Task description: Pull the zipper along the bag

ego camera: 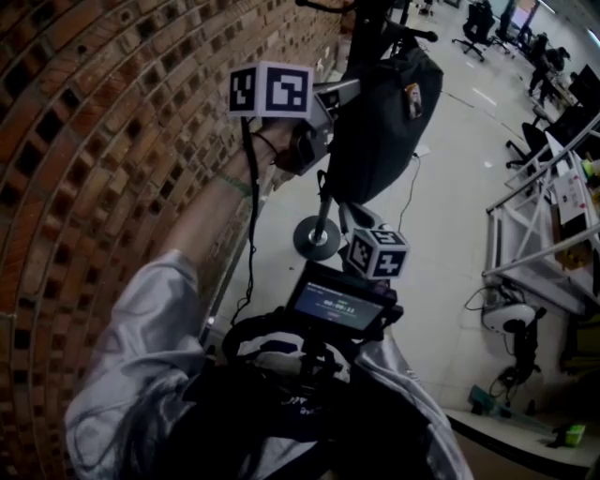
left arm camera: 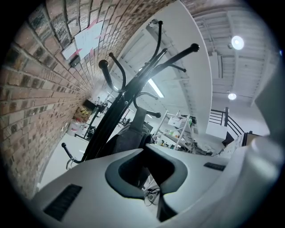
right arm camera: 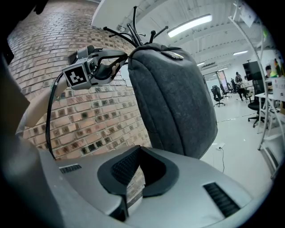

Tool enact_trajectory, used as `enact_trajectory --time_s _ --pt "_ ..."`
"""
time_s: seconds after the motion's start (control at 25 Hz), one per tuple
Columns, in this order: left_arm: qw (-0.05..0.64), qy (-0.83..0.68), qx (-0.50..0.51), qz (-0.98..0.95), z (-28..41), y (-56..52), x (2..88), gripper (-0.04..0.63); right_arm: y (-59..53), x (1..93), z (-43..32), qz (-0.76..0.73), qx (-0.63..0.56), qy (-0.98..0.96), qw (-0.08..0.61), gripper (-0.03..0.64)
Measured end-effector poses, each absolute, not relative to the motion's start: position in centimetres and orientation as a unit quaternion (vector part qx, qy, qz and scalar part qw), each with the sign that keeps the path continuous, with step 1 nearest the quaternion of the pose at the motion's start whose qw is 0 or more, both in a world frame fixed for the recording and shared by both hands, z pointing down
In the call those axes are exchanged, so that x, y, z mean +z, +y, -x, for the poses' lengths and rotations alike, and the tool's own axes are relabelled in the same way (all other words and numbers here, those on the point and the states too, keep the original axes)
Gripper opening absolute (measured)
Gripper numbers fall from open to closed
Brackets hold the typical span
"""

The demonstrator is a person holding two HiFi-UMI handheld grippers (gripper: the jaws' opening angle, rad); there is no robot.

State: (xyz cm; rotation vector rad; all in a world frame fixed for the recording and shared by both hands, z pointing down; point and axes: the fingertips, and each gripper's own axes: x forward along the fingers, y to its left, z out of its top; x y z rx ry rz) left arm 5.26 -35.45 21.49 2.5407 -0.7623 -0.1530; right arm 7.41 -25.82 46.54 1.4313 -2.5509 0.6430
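A dark grey bag (ego camera: 375, 131) hangs from a black coat stand (ego camera: 317, 237) beside the brick wall. My left gripper (ego camera: 349, 91) reaches to the bag's upper left edge; in the right gripper view the left gripper (right arm camera: 126, 55) touches the bag (right arm camera: 173, 98) near its top. The left gripper's own view shows its jaws (left arm camera: 147, 149) shut, with nothing visible between them and the bag (left arm camera: 127, 140) just beyond. Whether it has the zipper pull I cannot tell. My right gripper (ego camera: 361, 225) hangs lower, below the bag, jaws (right arm camera: 140, 149) shut and empty.
The brick wall (ego camera: 94, 141) runs close along the left. The coat stand's hooks (left arm camera: 116, 102) spread above the bag. A cable (ego camera: 408, 192) trails over the pale floor. Metal-framed desks (ego camera: 534, 234) and office chairs (ego camera: 478, 23) stand to the right and far back.
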Motion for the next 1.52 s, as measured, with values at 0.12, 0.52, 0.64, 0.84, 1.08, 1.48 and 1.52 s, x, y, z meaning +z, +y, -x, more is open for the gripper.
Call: enact_trajectory --time_s 0.12,0.52,0.64,0.84,1.08,1.48,1.52 --pt "0.246 -0.279 -0.051 -0.927 -5.4 -35.8 21.0 0.014 -26.0 46.7 -7.1 -0.472 0.218 -0.851 0.072 -0.002" --pt "0.261 -0.176 -0.193 -0.929 -6.2 -33.0 10.4 0.005 -25.9 46.9 -6.7 -0.463 0.22 -0.855 0.08 -0.002" --pt "0.159 -0.223 -0.13 -0.953 -7.1 -32.4 9.0 0.005 -26.2 46.5 -7.3 -0.47 0.212 -0.853 0.082 -0.002" --pt "0.215 -0.235 -0.106 -0.942 -6.1 -33.9 14.2 0.005 -27.0 43.5 -8.5 -0.48 0.173 -0.858 0.068 -0.002" --pt "0.218 -0.271 -0.082 -0.934 -3.8 -34.9 17.6 0.005 -29.6 33.3 -11.3 -0.502 0.067 -0.862 0.008 -0.002" --pt "0.173 -0.322 0.006 -0.931 -2.5 -35.5 22.6 0.005 -33.6 22.5 -12.5 -0.528 -0.071 -0.846 0.023 0.066" --pt "0.174 -0.321 0.012 -0.931 -2.5 -35.5 23.3 0.005 -33.8 22.1 -12.3 -0.52 -0.055 -0.852 0.005 0.066"
